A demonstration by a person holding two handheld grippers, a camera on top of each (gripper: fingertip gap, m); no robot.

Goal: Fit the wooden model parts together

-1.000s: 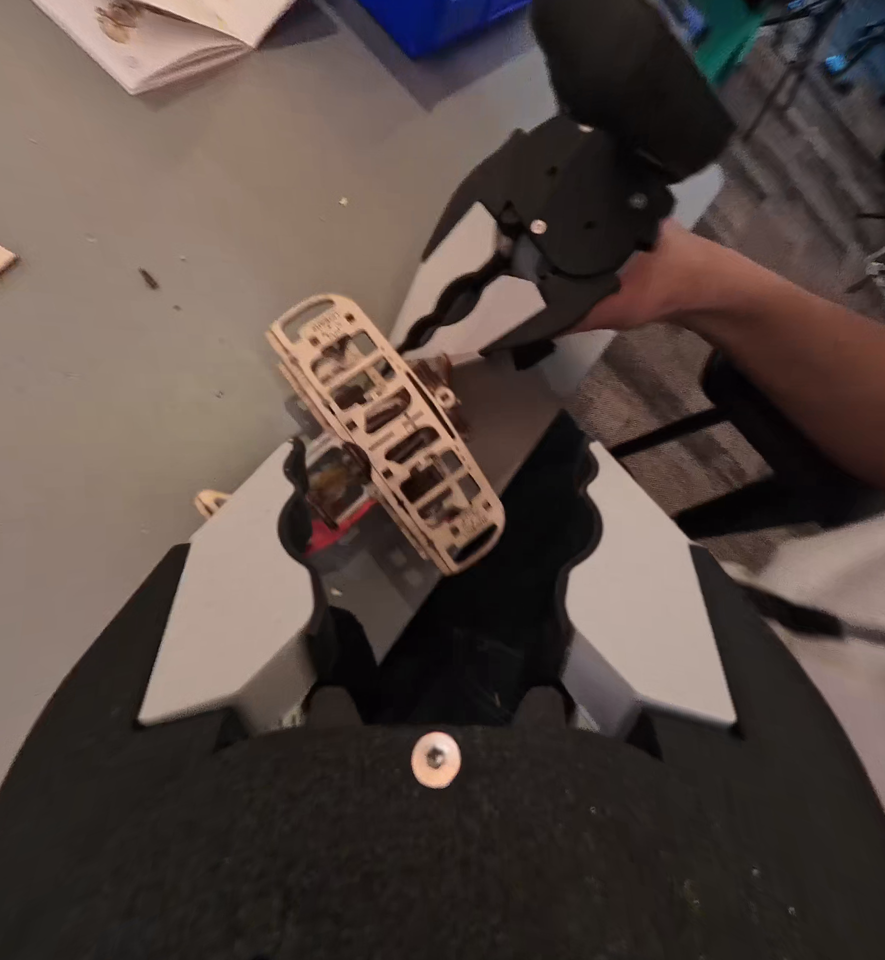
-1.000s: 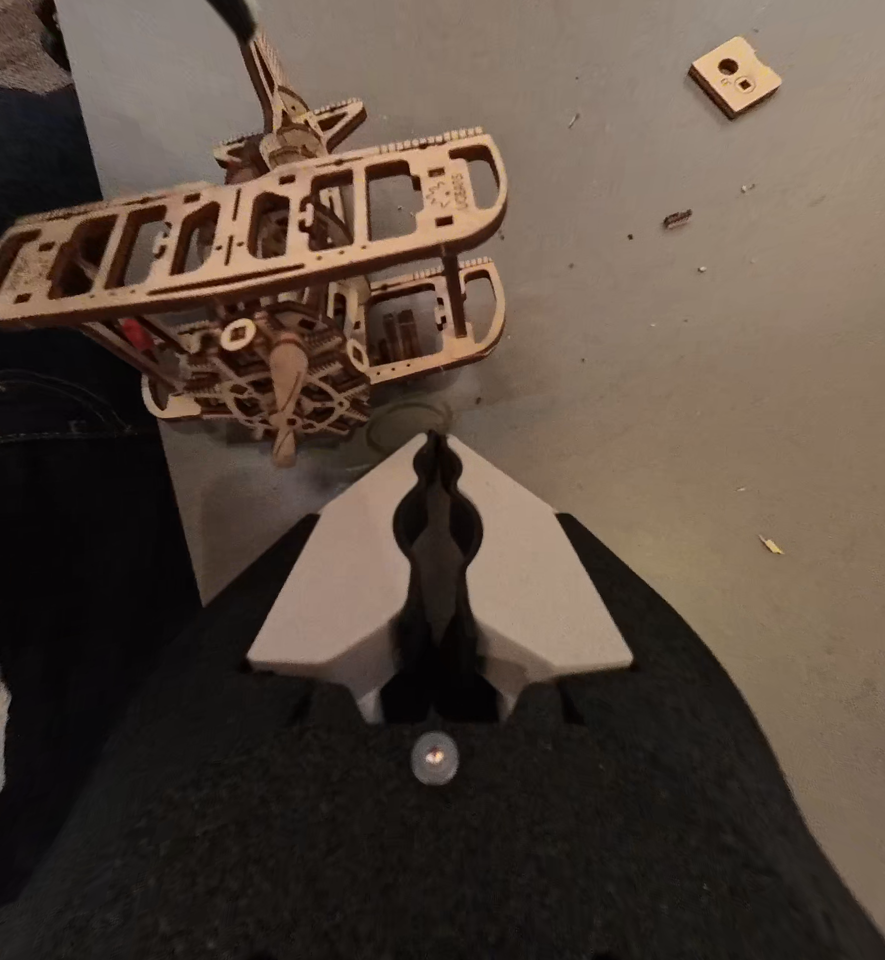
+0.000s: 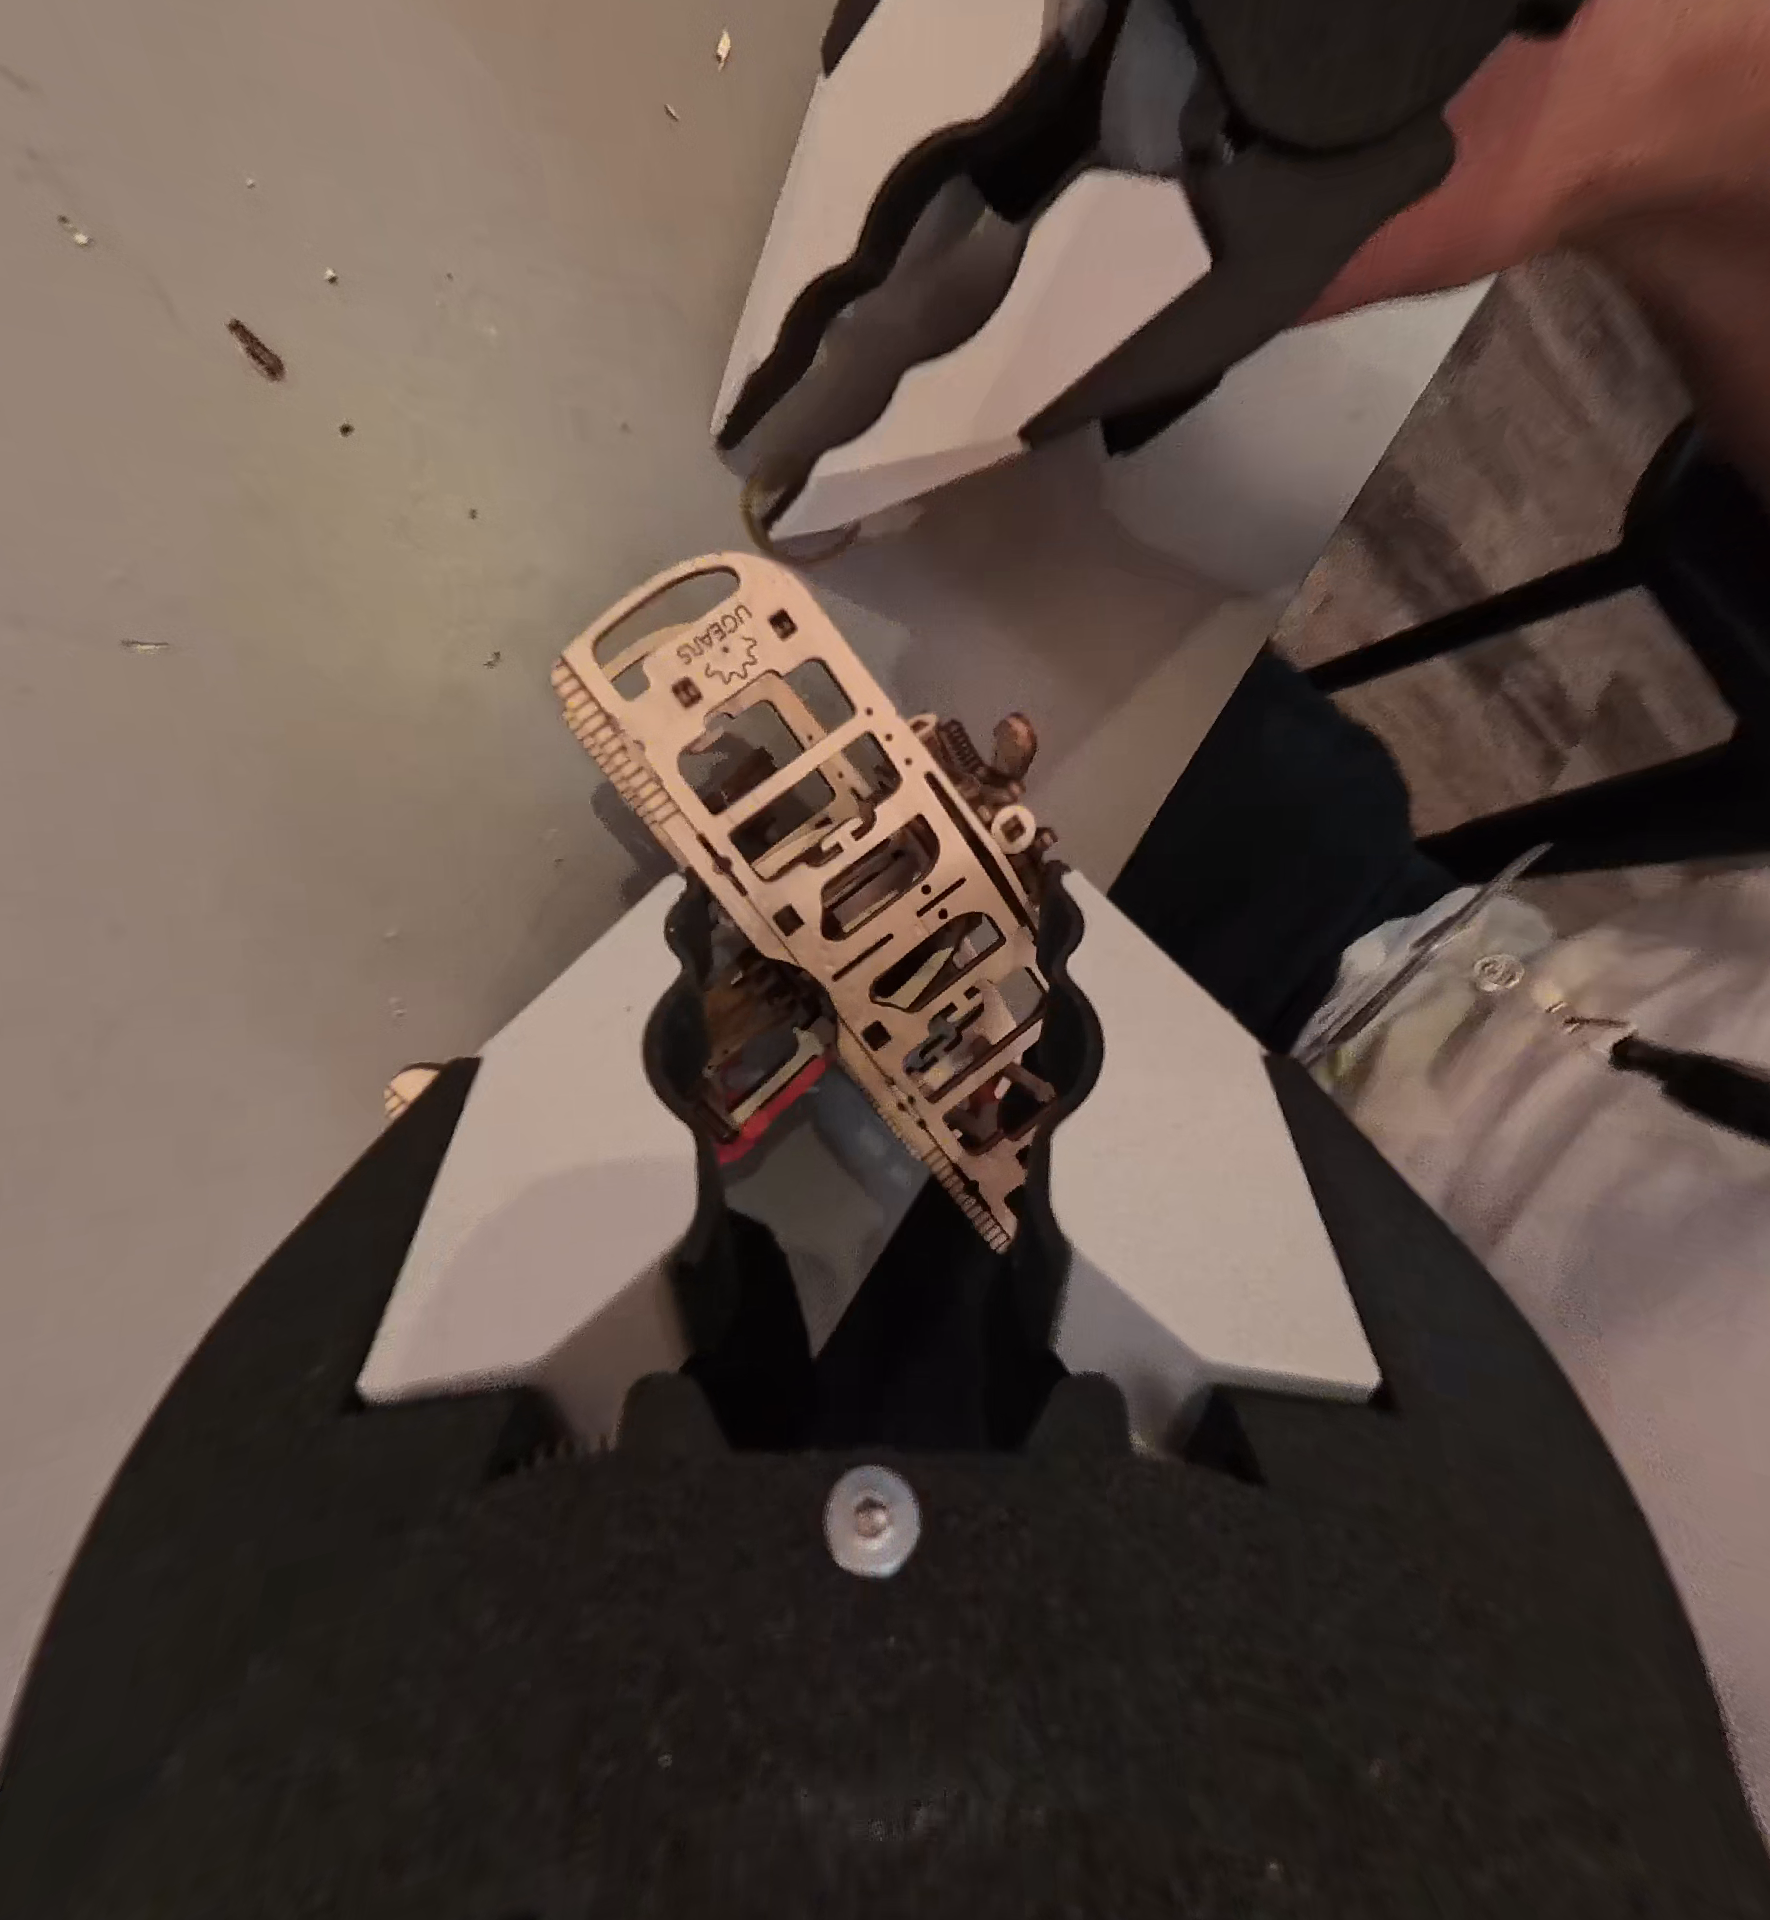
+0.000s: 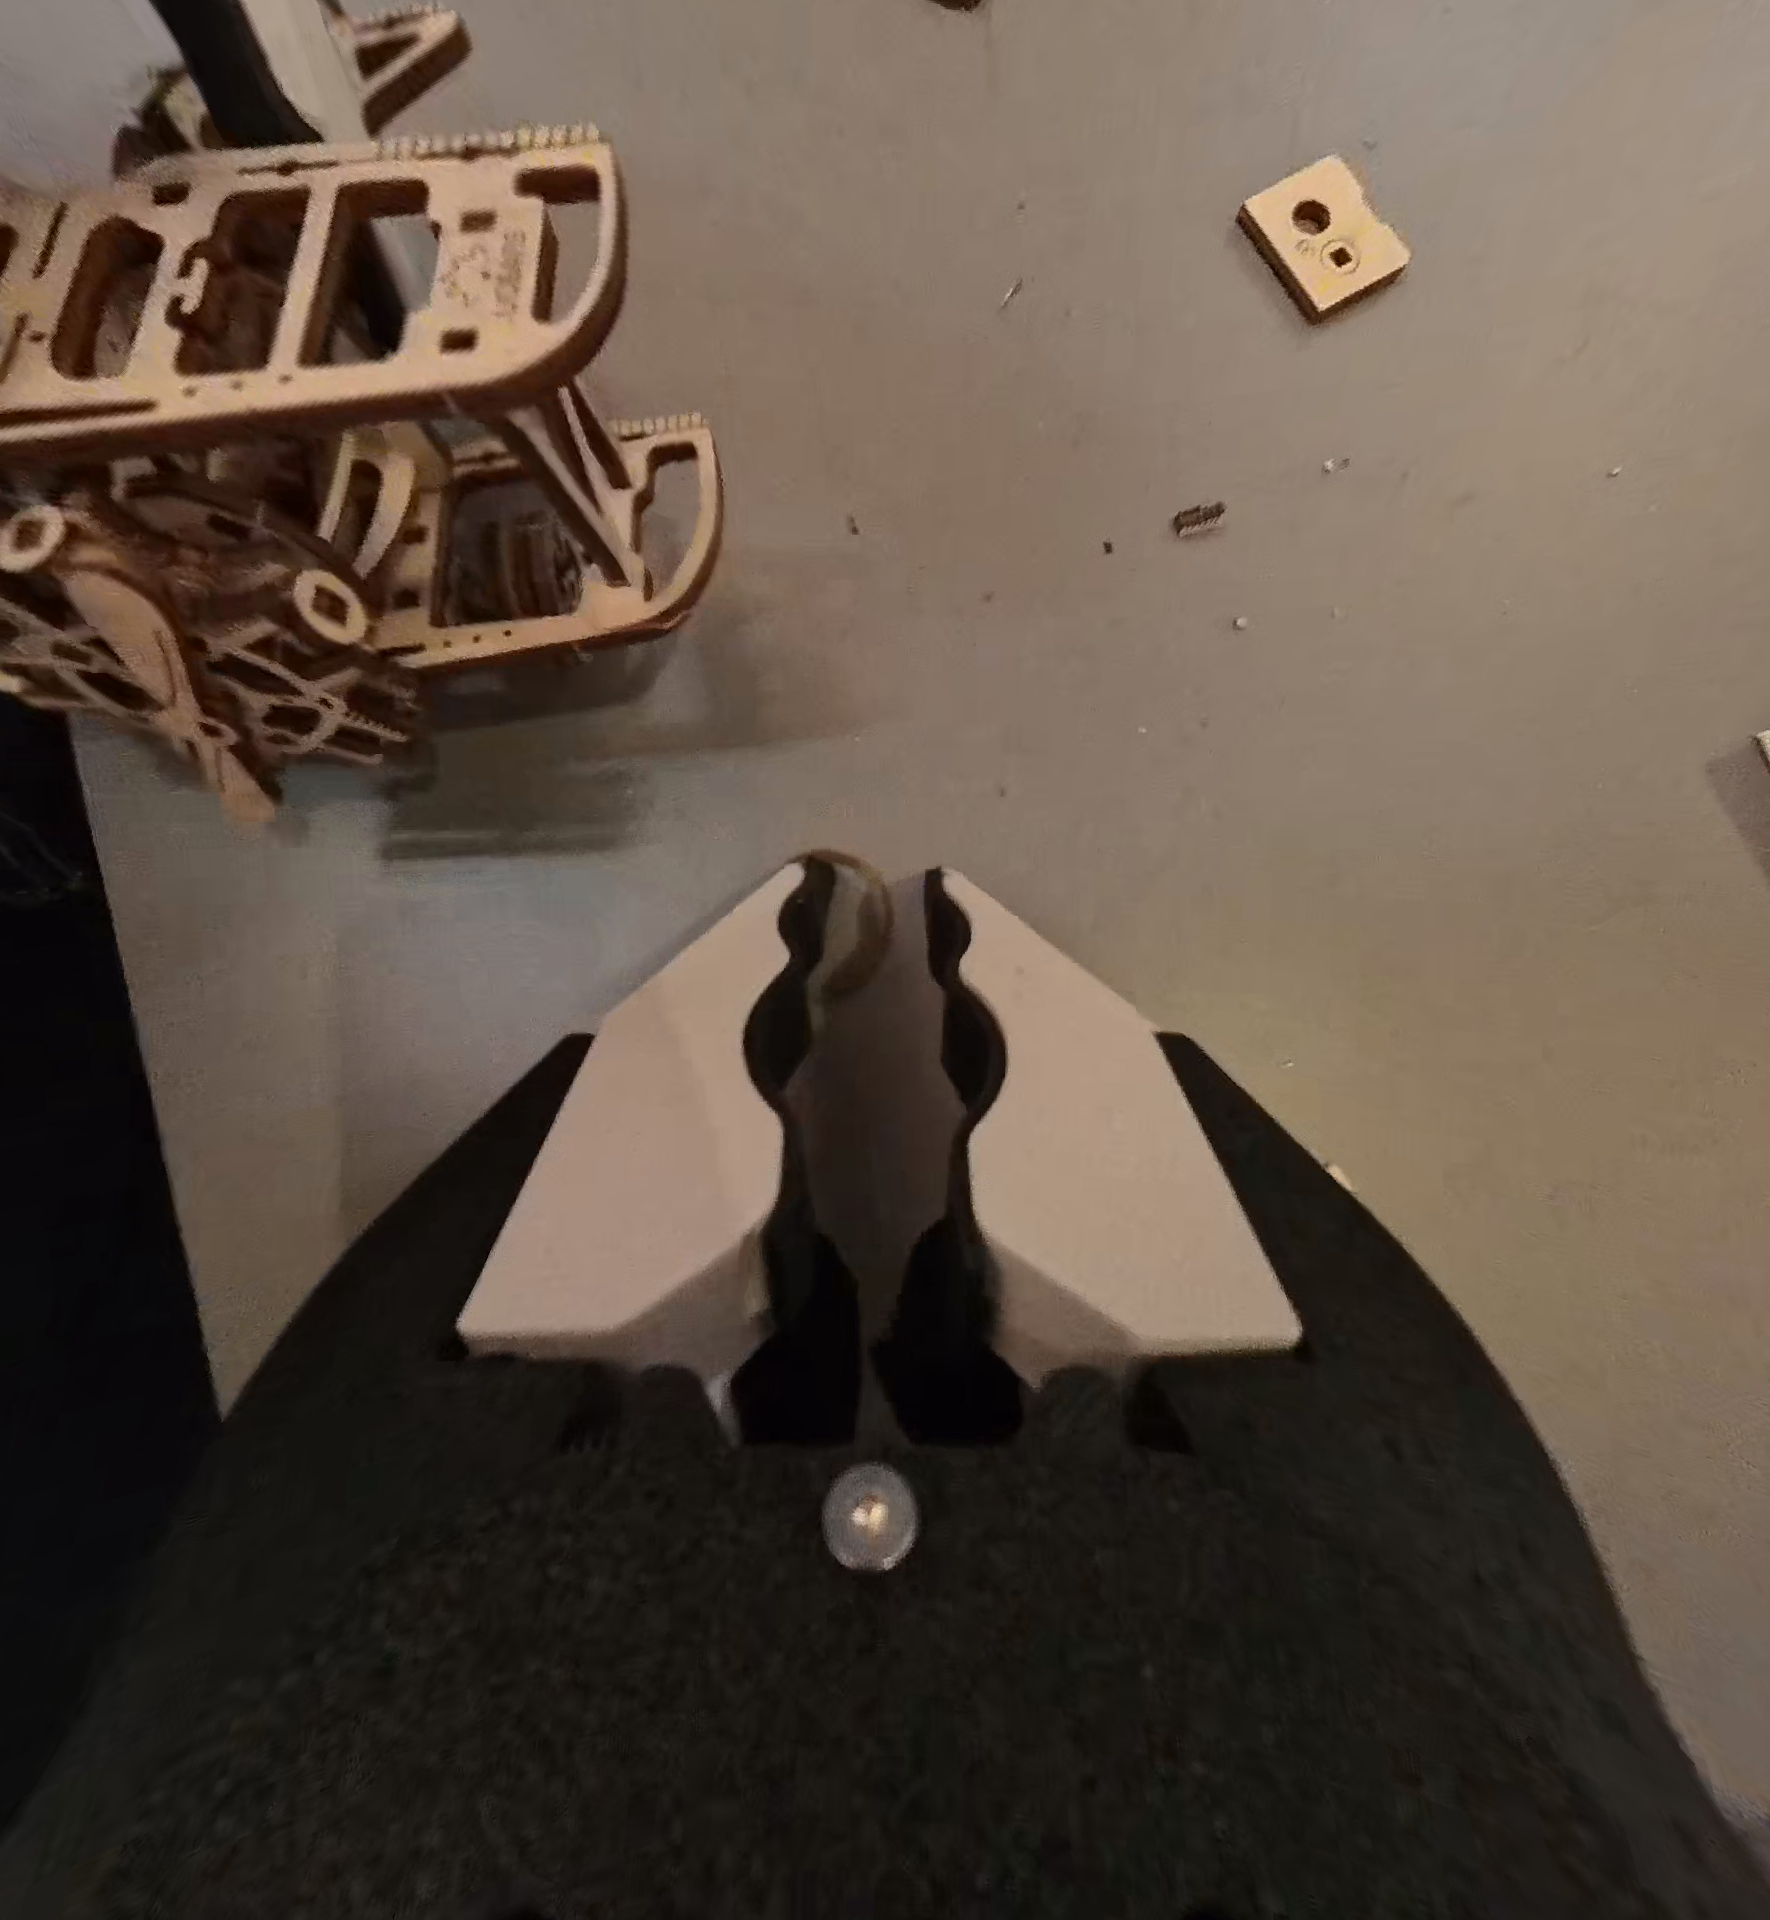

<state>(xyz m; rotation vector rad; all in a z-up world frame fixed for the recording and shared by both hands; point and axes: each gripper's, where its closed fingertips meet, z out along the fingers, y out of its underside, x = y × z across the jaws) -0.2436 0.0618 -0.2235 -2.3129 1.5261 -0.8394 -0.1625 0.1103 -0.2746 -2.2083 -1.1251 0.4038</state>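
We see the left claw (image 3: 865,1049) pinching the wooden biplane (image 3: 819,883), its two fingers pressed on the body under the upper wing. The plane is lifted over the corner of the grey tabletop (image 3: 237,727), tilted. The wing tip carries an engraved brand mark with a small gear sign; we do not copy it.

The right claw (image 4: 870,894) comes down near the tabletop edge, its fingers a little apart, and a small ring (image 4: 845,935) sits at its left fingertip. A hand (image 3: 1639,177) holds it from the upper right. A square wooden piece (image 4: 1322,234) lies farther off.
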